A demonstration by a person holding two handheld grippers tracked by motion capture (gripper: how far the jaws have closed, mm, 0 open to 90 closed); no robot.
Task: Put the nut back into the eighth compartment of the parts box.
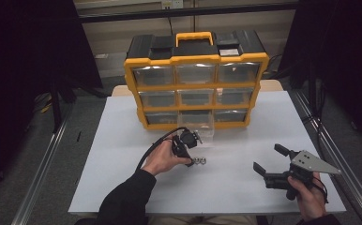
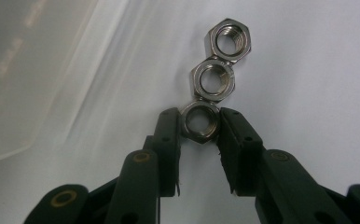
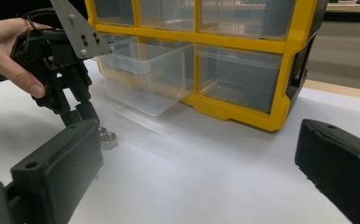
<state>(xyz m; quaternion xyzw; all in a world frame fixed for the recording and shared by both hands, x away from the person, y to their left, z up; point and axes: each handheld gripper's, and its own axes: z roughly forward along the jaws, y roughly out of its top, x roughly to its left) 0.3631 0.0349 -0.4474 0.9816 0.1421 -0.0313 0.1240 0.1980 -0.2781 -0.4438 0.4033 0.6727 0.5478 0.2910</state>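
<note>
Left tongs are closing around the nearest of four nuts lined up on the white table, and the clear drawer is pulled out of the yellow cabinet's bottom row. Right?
Not quite: the left gripper view shows three nuts in the line, not four. The left tongs do bracket the nearest nut, and the clear drawer is pulled out of the yellow cabinet.
</note>
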